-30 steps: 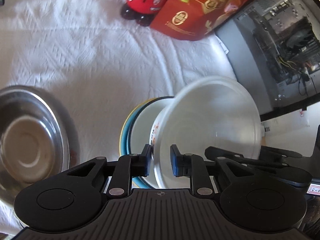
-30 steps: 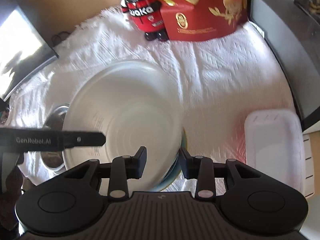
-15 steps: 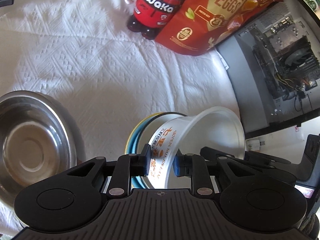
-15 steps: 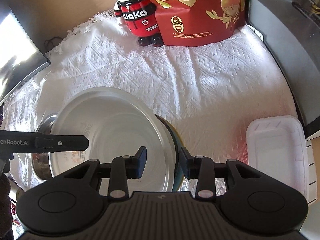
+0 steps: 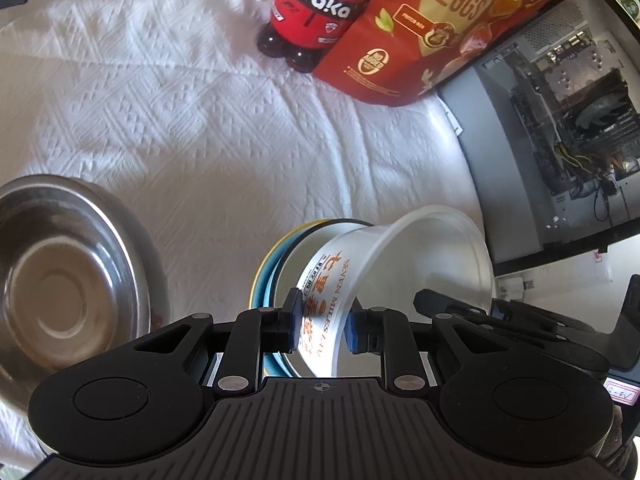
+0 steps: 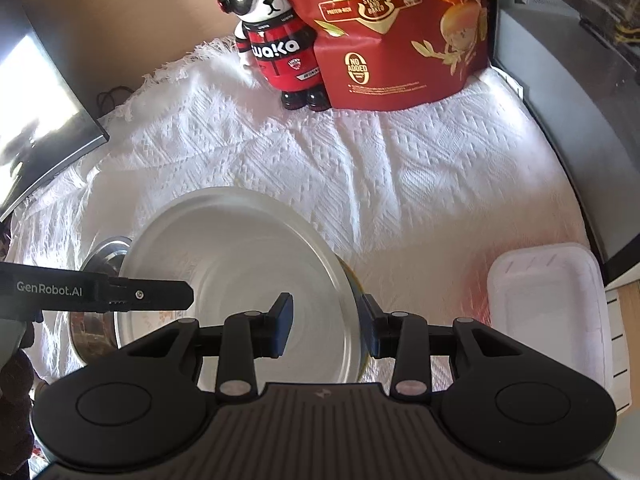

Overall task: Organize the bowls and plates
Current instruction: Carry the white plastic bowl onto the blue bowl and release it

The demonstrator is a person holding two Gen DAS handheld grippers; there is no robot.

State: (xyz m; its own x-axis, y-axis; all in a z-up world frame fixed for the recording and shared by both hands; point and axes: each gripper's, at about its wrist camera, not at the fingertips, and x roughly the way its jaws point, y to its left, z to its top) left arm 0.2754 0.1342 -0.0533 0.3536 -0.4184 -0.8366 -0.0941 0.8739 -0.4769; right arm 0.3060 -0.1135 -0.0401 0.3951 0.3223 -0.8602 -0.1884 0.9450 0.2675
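Right now the left gripper (image 5: 321, 329) pinches the wall of the white plastic noodle bowl (image 5: 404, 272), tilted inside the blue-and-yellow bowl (image 5: 266, 276). Right gripper (image 6: 326, 326) straddles the noodle bowl's rim, jaws apart, contact unclear. Steel bowl (image 5: 60, 280) sits left. Farther back: bear figurine (image 6: 276, 40), red egg pouch (image 6: 400, 32).

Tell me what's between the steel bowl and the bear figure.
Only bare white cloth lies between the steel bowl and the bear figure, seen in the left wrist view.
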